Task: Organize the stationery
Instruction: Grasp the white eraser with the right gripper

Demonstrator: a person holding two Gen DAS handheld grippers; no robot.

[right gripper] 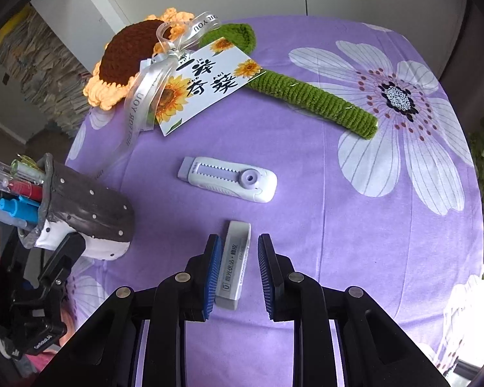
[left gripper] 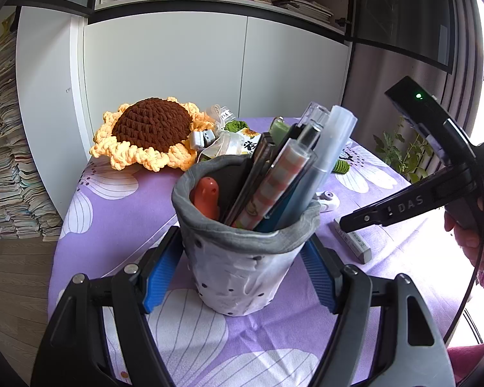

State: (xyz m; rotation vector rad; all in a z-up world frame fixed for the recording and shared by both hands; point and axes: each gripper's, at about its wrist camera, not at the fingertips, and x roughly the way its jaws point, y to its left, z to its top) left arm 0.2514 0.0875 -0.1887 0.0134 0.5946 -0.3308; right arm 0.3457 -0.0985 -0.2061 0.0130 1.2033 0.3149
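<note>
While pens (left gripper: 274, 174) fill it, left tool (left gripper: 242, 277) clamps pouch (left gripper: 238, 267).

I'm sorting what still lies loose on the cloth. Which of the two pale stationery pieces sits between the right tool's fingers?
The plain grey eraser in its printed sleeve, between the right tool. The white retractable eraser with the purple slider lies farther off.

Ribbon (right gripper: 135, 103), upper left: "JOY FOR YOU", right gripper (left gripper: 400, 208) arm, right edge: "DAS", sunflower card (right gripper: 206, 77), eraser (right gripper: 234, 267): Chinese characters

Left claw (left gripper: 242, 271) clamps the pen pouch (left gripper: 238, 258); right claw (right gripper: 237, 274), beside the pouch, tilts down, parted.
</note>
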